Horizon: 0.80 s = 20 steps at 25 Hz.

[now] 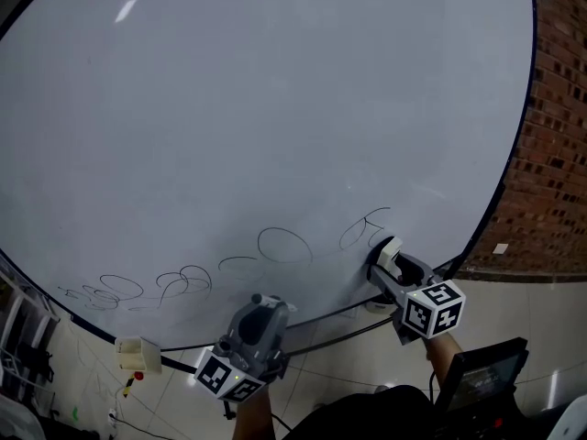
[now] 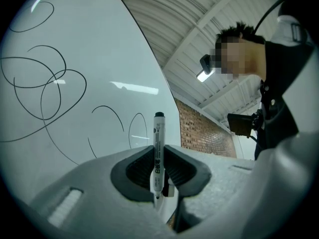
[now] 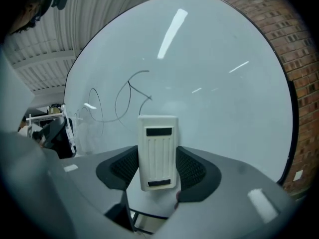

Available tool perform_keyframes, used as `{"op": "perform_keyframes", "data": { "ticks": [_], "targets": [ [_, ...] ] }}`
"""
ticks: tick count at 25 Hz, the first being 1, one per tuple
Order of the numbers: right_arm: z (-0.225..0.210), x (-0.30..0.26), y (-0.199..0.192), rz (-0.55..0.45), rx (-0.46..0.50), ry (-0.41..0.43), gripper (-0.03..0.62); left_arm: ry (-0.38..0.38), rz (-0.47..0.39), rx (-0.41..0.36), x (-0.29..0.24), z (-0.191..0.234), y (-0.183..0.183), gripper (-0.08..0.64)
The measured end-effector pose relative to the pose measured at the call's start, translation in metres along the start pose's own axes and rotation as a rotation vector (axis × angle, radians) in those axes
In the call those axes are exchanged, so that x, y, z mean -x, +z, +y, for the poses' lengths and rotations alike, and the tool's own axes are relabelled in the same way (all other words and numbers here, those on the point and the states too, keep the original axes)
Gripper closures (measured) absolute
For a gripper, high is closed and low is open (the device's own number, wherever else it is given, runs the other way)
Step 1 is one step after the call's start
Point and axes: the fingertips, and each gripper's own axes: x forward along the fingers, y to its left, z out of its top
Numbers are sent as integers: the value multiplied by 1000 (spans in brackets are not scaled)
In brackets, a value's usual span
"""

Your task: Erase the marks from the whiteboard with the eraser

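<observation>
A large whiteboard (image 1: 275,108) fills the head view, with black looping marks (image 1: 284,244) along its lower edge. My right gripper (image 1: 385,262) is shut on a white eraser (image 3: 158,151), held close to the board's lower right beside the rightmost loops (image 3: 130,96). My left gripper (image 1: 261,305) sits below the board's bottom edge and is shut on a white marker (image 2: 158,151) with a black cap. Black scribbles (image 2: 42,83) show on the board in the left gripper view.
A brick wall (image 1: 555,136) stands to the right of the board. A small white and red object (image 1: 138,354) hangs below the board's lower left edge. A black device (image 1: 477,379) is at the person's right side. Cables run under the board.
</observation>
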Motion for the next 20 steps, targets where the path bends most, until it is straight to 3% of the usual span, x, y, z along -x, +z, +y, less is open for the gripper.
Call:
{"op": "perform_keyframes", "data": {
  "ticks": [8, 12, 16, 20],
  "targets": [
    [14, 32, 148, -227, 65, -24, 353, 6, -26, -15, 11, 7, 6, 502],
    [40, 44, 204, -315, 156, -17, 353, 9, -44, 1, 13, 8, 10, 502],
    [53, 33, 182, -290, 246, -35, 353, 9, -34, 0, 16, 12, 6, 502],
    [41, 16, 112, -198, 188, -21, 353, 3, -20, 4, 15, 12, 3, 502]
  ]
}}
